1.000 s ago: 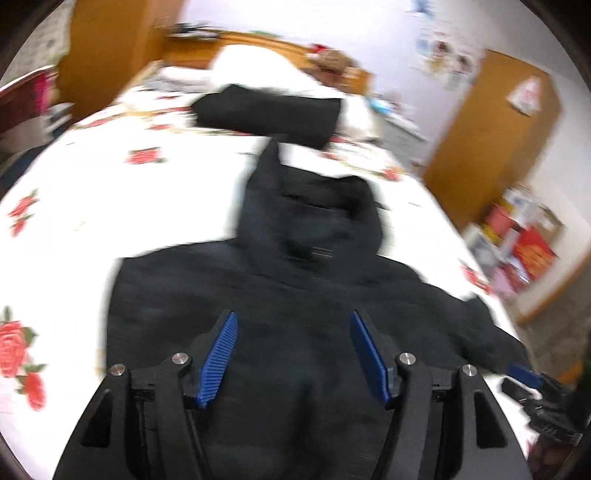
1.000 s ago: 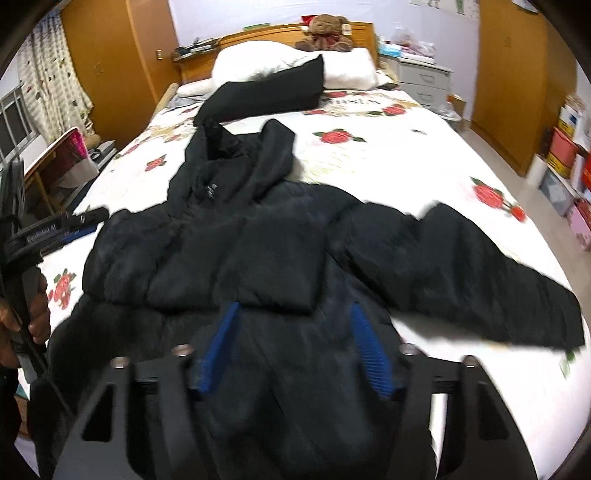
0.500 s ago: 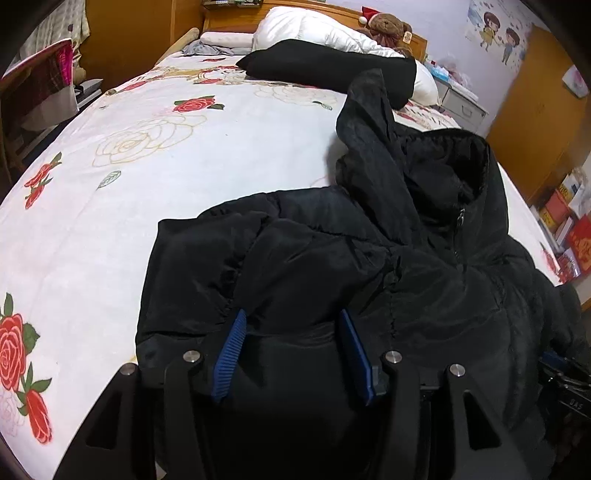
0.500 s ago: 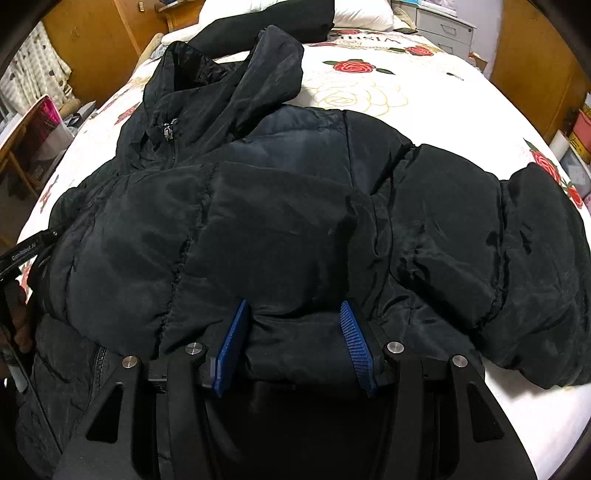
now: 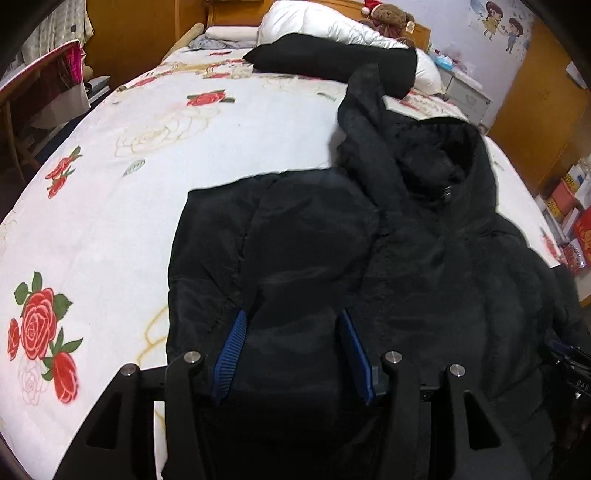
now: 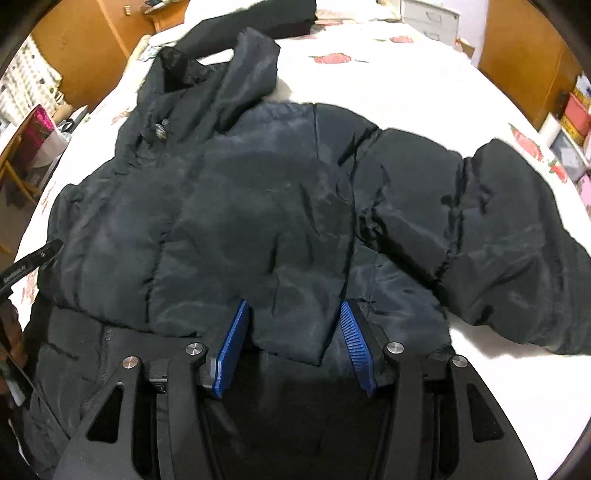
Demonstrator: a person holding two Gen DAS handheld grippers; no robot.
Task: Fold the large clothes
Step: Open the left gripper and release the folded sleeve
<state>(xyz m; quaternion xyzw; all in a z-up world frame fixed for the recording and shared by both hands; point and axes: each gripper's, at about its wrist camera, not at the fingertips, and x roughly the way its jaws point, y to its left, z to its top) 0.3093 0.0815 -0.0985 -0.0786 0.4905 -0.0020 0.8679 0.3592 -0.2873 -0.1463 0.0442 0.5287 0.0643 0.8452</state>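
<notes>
Jacket (image 5: 332,258) – betw. both tools' pads, on bed (image 5: 147,147)

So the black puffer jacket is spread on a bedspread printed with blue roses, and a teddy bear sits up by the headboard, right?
Not quite. The roses are red, not blue, as the left wrist view shows on the white bedspread. The rest holds: the black puffer jacket is spread on it, and the teddy bear sits by the headboard.

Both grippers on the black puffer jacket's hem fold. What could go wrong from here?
1. The jacket is thick and slick; the bunched fold between the right gripper pads may slip out mid-lift.
2. The sleeve sprawls sideways and could drag or unfold.
3. The left gripper also straddles bulky fabric; uneven grips could skew the fold.
</notes>
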